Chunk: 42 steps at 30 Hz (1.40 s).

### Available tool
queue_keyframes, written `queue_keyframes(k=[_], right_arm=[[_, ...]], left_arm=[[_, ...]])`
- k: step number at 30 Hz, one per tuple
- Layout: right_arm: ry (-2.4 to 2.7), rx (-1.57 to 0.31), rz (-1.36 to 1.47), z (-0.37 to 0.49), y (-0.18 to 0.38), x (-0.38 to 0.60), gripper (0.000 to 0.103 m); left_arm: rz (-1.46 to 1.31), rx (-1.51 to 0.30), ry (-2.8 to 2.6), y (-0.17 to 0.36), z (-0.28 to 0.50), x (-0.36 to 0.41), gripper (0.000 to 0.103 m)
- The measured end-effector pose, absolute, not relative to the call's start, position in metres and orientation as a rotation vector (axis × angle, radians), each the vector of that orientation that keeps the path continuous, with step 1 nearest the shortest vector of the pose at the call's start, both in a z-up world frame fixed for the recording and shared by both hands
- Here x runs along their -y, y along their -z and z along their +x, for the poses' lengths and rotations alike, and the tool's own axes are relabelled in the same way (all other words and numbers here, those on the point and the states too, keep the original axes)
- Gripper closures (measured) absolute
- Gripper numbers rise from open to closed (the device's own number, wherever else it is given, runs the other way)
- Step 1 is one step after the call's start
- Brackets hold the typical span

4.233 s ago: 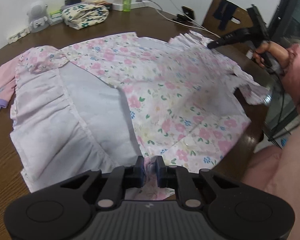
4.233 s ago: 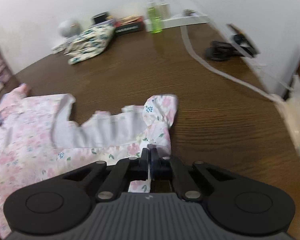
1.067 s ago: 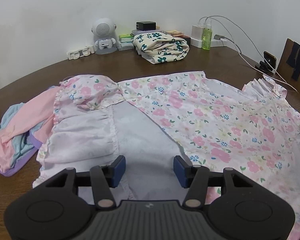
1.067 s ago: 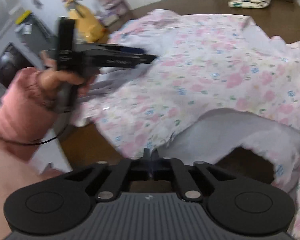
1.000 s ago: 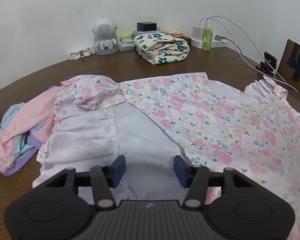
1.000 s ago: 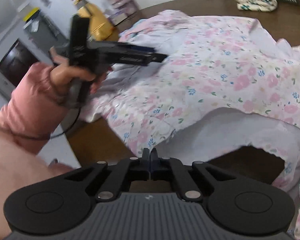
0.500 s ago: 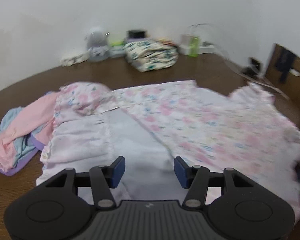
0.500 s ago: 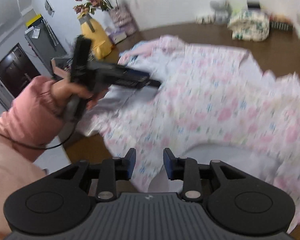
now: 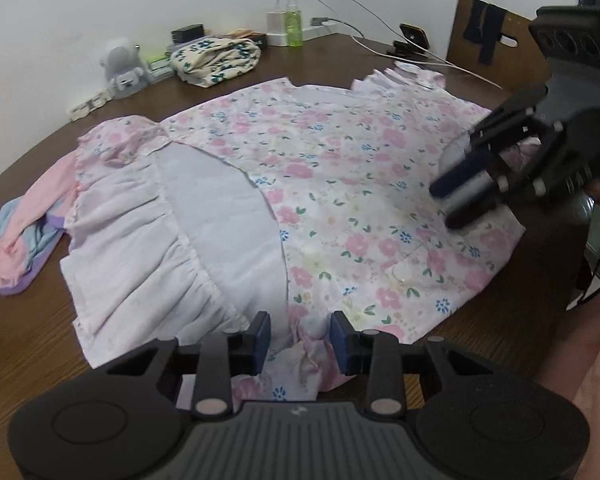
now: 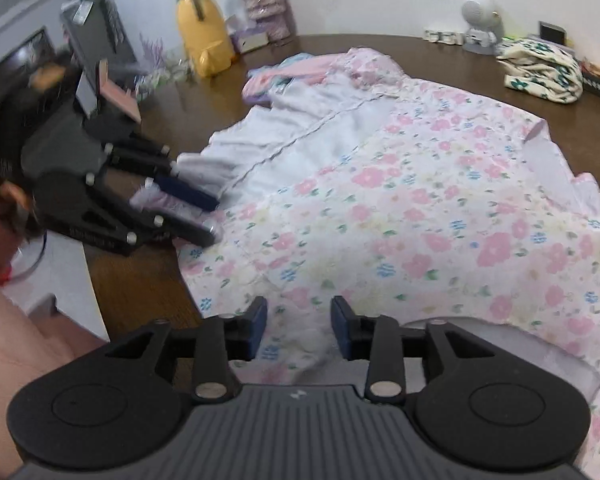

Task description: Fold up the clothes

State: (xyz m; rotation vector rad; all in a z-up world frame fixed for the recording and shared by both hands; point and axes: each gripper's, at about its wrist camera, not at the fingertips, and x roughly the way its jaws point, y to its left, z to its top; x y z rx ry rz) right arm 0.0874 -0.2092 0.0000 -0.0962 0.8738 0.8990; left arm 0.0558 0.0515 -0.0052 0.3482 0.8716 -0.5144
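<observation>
The floral dress (image 9: 340, 184) is spread mid-frame on the wooden table (image 9: 28, 328), one side flap turned over. Both the left gripper (image 9: 300, 334) and right gripper (image 10: 299, 322) are held agape, empty; further folds are judged outstanding.

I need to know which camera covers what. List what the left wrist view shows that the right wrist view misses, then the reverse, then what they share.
Only the left wrist view: the green bottle, white cables and a chair back. Only the right wrist view: a yellow vase with flowers and a dark cabinet. Both: the floral dress spread on the brown table, the folded floral cloth, the small white robot toy, and both open claws, left claw, right claw.
</observation>
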Motion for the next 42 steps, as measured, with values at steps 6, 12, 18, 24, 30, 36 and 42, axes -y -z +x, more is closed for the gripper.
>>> queue_keyframes(k=[6, 12, 18, 24, 30, 36, 42], right_arm=[[-0.689, -0.835, -0.111, 0.115, 0.002, 0.219, 0.065], [-0.679, -0.825, -0.106, 0.106, 0.006, 0.224, 0.061], [-0.616, -0.654, -0.019, 0.065, -0.024, 0.257, 0.0], [-0.416, -0.564, 0.064, 0.03, -0.036, 0.297, 0.0], [-0.263, -0.554, 0.129, 0.007, -0.021, 0.326, 0.0], [-0.183, -0.618, 0.08, -0.007, -0.007, 0.334, 0.0], [-0.138, -0.65, -0.094, -0.02, -0.006, 0.334, 0.0]], left_arm=[[0.297, -0.854, 0.506, 0.007, 0.056, -0.053, 0.069], [0.225, -0.784, 0.463, -0.002, 0.046, -0.061, 0.038], [0.111, -0.616, 0.347, -0.022, 0.01, -0.072, 0.0], [0.03, -0.634, 0.271, -0.017, -0.012, -0.065, 0.0], [-0.056, -0.672, 0.204, -0.01, -0.025, -0.055, 0.0], [-0.046, -0.701, 0.172, -0.006, -0.036, -0.05, 0.001], [0.008, -0.74, 0.132, -0.003, -0.039, -0.049, 0.013]])
